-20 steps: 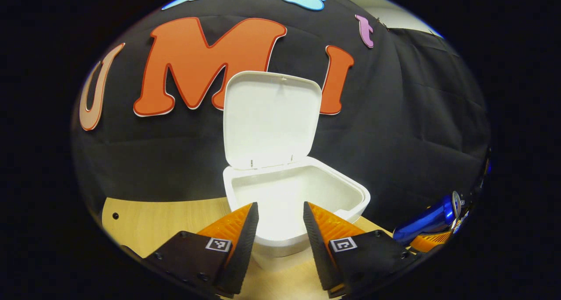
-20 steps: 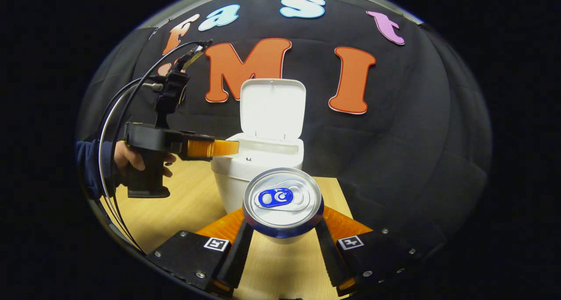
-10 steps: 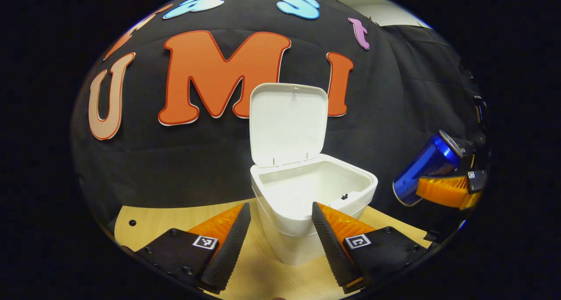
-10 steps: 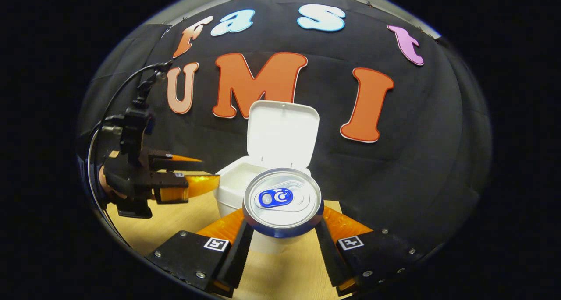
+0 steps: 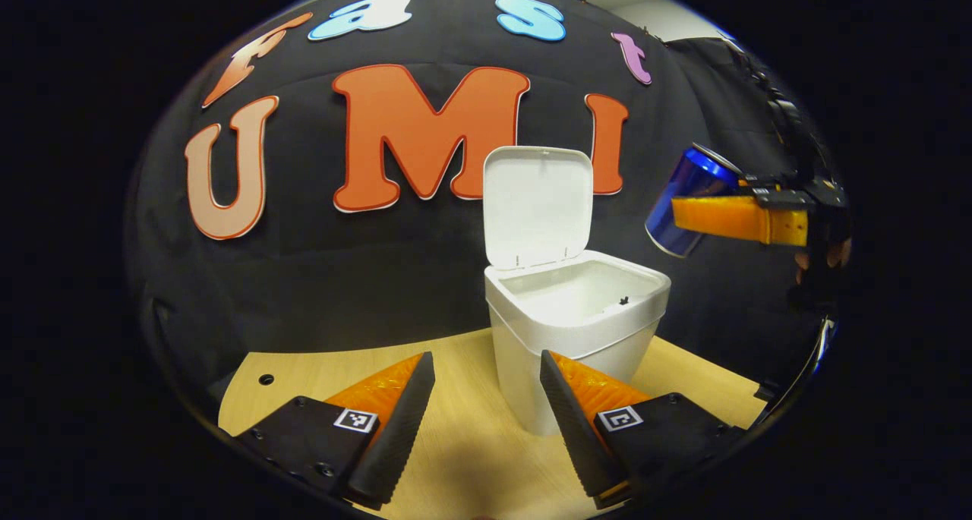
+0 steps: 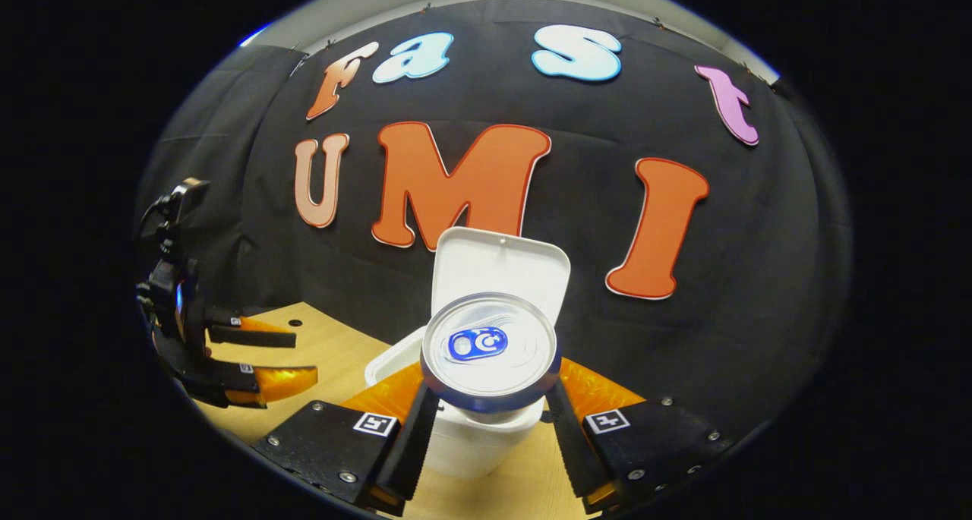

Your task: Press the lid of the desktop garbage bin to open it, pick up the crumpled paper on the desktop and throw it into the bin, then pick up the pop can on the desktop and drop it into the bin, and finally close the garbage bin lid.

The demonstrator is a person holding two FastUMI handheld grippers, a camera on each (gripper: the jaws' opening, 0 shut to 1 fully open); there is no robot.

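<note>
Silver and blue metal sits clamped between the right gripper's (image 6: 486,429) two fingers: the pop can (image 6: 490,351), its top end with the blue pull tab facing the camera; no writing on it can be read. Just behind and below the can in the right gripper view stands the white desktop garbage bin (image 6: 456,444), its lid (image 6: 501,266) raised upright against the booth's black cloth wall. The can hides most of the bin's mouth there. In the left gripper view the can (image 5: 687,201) hangs tilted in the air, up and to the right of the bin (image 5: 569,338) and apart from it.

The left gripper (image 5: 486,421) has its jaws spread with nothing between them, low over the wooden desktop (image 5: 456,459), the bin just ahead to its right. In the right gripper view it shows at the left edge (image 6: 266,360), well apart from the bin. Whether crumpled paper lies inside the bin cannot be told.
</note>
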